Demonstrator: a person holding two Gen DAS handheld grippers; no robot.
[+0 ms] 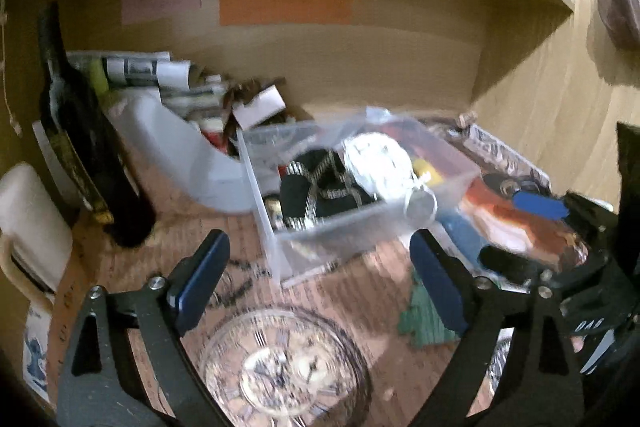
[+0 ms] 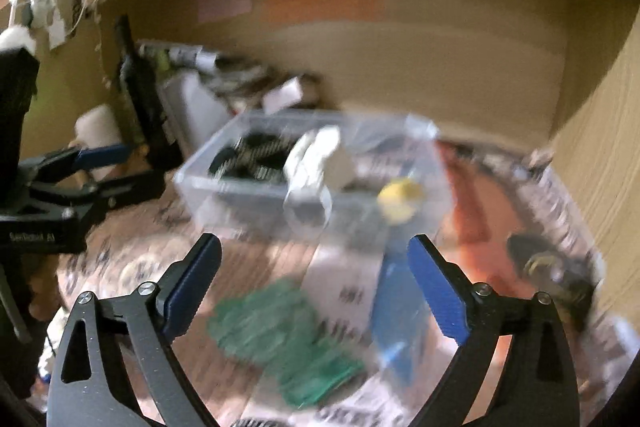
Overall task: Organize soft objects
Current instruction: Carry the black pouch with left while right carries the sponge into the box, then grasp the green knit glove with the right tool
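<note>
Clearly, with both grippers' jaws spread and empty, I'd pinch the limp, light green knitted cloth [image 2: 280, 339] at its edge.

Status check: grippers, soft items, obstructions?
Left gripper and right gripper open, empty. Green cloth lying loose before clear box. Nothing blocking.

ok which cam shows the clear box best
The left wrist view: the clear box is sharper there, with black and white soft items visible inside. The right wrist view shows the box whole but motion-blurred.
</note>
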